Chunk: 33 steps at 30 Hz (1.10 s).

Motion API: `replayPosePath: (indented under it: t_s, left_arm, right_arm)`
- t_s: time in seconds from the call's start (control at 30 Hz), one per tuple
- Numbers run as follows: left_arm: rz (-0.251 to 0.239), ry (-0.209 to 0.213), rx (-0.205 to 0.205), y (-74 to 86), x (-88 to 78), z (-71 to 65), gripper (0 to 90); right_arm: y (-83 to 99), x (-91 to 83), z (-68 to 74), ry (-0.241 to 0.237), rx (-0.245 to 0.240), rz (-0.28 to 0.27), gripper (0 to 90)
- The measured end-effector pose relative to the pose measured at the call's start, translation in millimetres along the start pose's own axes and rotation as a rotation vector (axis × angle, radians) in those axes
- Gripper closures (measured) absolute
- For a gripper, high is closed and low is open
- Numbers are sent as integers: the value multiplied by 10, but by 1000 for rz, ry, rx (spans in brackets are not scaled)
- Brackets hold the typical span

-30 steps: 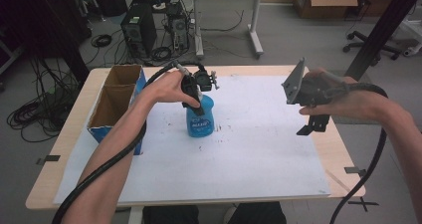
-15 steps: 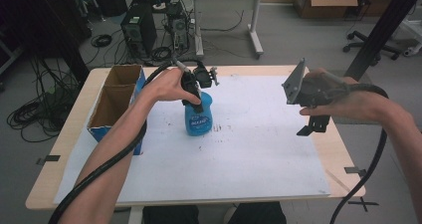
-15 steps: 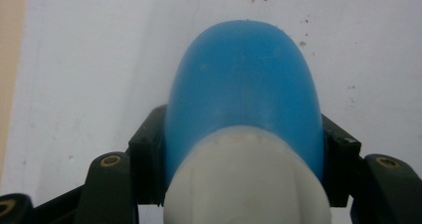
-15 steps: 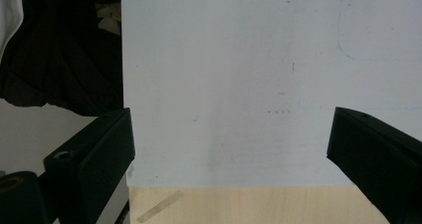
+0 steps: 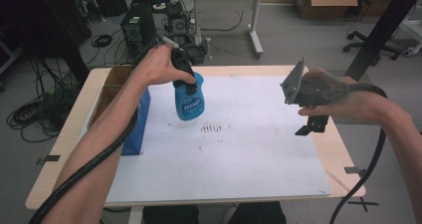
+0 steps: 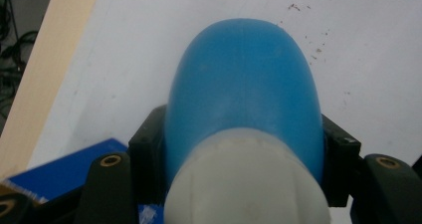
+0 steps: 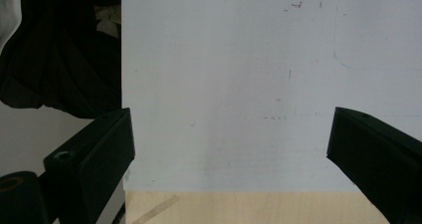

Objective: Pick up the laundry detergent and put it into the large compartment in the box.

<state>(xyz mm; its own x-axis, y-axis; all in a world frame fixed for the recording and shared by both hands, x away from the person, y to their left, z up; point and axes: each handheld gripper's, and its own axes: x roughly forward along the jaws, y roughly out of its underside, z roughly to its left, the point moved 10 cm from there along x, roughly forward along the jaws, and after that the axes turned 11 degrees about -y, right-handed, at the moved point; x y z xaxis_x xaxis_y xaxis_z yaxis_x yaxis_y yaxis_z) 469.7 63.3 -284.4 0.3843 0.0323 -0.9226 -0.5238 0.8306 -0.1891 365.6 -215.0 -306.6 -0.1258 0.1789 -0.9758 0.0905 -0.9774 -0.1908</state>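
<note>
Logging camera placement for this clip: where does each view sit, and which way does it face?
High view: above the person's side, looking forward and down at the white-covered table; both forearms enter from below.
Left gripper view: rides the left hand-held gripper, facing down over the blue plastic spray bottle.
Right gripper view: rides the right hand-held gripper, facing the table.
Shared: bottle in high and left views.

Left gripper [image 5: 185,77] clamped on a blue bottle [image 5: 189,102], forearm reaching forward; right gripper [image 7: 231,149] held above the table, jaws spread wide, empty.
</note>
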Motion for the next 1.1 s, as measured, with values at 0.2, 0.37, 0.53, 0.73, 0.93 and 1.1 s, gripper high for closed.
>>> replayPosePath:
  t_s: [0.2, 0.37, 0.53, 0.73, 0.93, 1.1]
  left_arm:
    - [23, -31, -119, 99, -299, 206, 381]
    - [38, -66, -284, 279, -551, 453, 381]
    - [66, -90, -409, 443, -693, 627, 381]
    - [96, -131, -558, 738, -838, 858, 382]
    - [110, -161, -696, 1121, -877, 1050, 381]
    - [136, -169, -742, 1298, -831, 1089, 381]
  right_arm:
    - [-43, 0, 3, -3, -10, -1, 47]
    - [-99, -21, 4, 4, -27, -1, 47]
    - [-123, -25, 12, 4, -30, -2, 47]
    - [-119, -28, 13, -1, -27, 4, 47]
    - [-140, -35, 4, 0, -30, 1, 47]
    - [-170, -5, -5, -5, -38, 5, 47]
